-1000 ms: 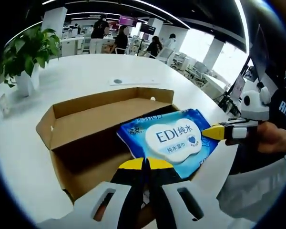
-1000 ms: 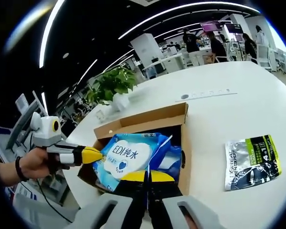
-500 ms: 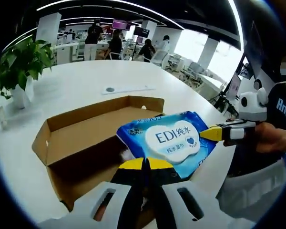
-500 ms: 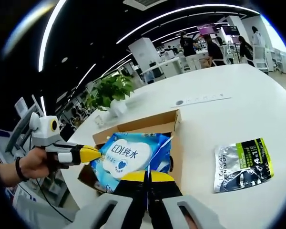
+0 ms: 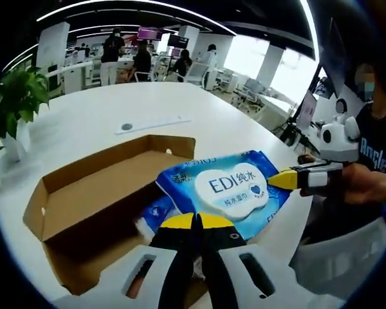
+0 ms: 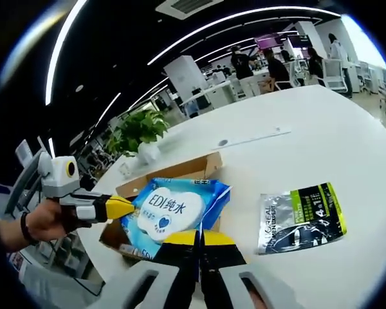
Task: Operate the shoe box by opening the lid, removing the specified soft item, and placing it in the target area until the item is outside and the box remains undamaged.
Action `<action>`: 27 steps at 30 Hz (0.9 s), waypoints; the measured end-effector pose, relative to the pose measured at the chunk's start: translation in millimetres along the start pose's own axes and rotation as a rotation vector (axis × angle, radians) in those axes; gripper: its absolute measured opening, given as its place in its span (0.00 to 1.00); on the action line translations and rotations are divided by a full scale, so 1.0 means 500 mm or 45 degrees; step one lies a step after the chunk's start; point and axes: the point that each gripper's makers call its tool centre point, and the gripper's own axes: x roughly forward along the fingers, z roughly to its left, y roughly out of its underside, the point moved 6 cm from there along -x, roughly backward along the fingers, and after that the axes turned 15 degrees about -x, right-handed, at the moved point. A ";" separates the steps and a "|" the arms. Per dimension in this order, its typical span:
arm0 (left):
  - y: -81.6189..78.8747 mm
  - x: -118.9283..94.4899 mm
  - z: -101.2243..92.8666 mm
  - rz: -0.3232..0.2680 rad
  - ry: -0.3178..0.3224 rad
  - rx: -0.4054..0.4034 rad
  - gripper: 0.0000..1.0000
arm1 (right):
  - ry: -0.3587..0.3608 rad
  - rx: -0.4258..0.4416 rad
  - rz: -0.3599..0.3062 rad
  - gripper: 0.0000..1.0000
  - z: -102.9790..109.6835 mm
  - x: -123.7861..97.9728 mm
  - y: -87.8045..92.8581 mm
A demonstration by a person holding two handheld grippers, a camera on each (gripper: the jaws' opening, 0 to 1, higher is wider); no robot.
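The step in hand looks like the lift-out: the blue wet-wipe pack (image 5: 228, 193) is up above the open shoe box (image 5: 96, 193), held from two sides and not yet set down. In the left gripper view the left claw (image 5: 196, 222) is clenched on the near edge of the pack, its yellow-tipped jaws pressed together, while the right claw (image 5: 289, 179) comes in from the right with its yellow tip closed on the pack's far edge, held by a hand (image 5: 367, 187). The right gripper view gives the mirror of this — the right claw (image 6: 199, 239) grasping the pack (image 6: 170, 212) from below, the left claw (image 6: 119, 207) pinching it from the left. Judging from this, the next move is to carry the pack sideways clear of the cardboard walls and lower it onto the white table (image 6: 309, 148), both claws travelling together so the soft pack does not sag or twist. The left gripper view shows the box's interior, where another small blue item (image 5: 156, 212) seems to lie — what it is I cannot tell. The right gripper view instead shows a silver-and-green sachet (image 6: 301, 217) lying flat on the table beside the box (image 6: 180, 172), and a potted plant (image 6: 136, 132) beyond.
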 end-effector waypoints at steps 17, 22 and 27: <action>-0.004 0.077 -0.097 0.048 0.069 0.065 0.00 | 0.080 0.046 -0.018 0.00 -0.092 -0.079 0.025; 0.001 0.097 -0.116 0.066 0.087 0.056 0.00 | 0.099 0.059 -0.018 0.00 -0.110 -0.097 0.036; 0.002 0.114 -0.139 0.076 0.096 0.072 0.00 | 0.111 0.073 -0.021 0.00 -0.132 -0.109 0.043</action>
